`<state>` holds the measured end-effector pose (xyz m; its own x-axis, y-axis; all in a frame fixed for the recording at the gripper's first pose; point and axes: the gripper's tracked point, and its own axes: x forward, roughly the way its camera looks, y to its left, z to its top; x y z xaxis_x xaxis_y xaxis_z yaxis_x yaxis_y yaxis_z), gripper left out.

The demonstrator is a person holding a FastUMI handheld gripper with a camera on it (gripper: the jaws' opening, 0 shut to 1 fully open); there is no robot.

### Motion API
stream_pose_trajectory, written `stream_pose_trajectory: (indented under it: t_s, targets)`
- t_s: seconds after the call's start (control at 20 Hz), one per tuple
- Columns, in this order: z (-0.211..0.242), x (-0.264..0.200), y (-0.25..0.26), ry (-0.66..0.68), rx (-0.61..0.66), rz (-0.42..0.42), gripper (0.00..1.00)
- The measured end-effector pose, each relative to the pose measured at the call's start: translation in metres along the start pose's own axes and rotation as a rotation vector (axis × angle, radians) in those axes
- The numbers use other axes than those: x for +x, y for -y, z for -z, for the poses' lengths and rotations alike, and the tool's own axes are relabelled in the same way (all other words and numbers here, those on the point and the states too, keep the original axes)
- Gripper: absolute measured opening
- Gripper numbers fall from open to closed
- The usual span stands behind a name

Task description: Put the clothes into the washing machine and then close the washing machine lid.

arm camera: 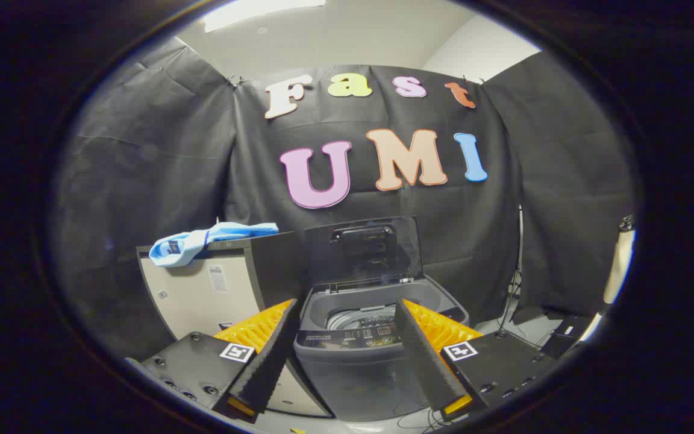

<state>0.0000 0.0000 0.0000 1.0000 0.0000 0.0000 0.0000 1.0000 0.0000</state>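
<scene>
Gripper (347,337) spread wide, holding nothing, aimed at grey top-loading washing machine (377,355) with dark lid (364,250) raised. Light blue crumpled garment (202,242) atop beige cabinet (202,289), at its left edge. Loading and lid-closing apparently both pending.

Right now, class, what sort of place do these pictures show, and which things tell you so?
Probably a staged laundry corner in a booth: a washing machine with its lid up, blue clothes on a cabinet beside it. The open tool points at the washer.
</scene>
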Motion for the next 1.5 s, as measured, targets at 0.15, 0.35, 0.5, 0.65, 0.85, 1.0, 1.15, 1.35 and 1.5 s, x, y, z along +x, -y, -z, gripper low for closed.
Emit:
stream_pose_trajectory:
  t_s: [0.15,0.35,0.5,0.65,0.85,1.0,1.15,1.35,1.5]
  targets:
    - [-0.001,0.001,-0.003,0.005,-0.014,0.0,0.98]
    - [-0.001,0.008,-0.014,0.0,-0.023,-0.009,0.98]
    - [-0.007,0.016,-0.028,0.003,-0.033,-0.018,0.98]
    - [-0.021,0.027,-0.048,0.011,-0.052,-0.038,0.98]
    - [-0.048,0.054,-0.101,-0.001,-0.067,-0.114,0.98]
    - [-0.078,0.079,-0.154,-0.003,-0.095,-0.191,0.98]
    - [-0.104,0.104,-0.2,0.005,-0.118,-0.225,0.98]
    - [-0.121,0.135,-0.253,-0.029,-0.112,-0.249,0.98]
    - [-0.117,0.16,-0.309,-0.122,-0.035,-0.336,0.98]
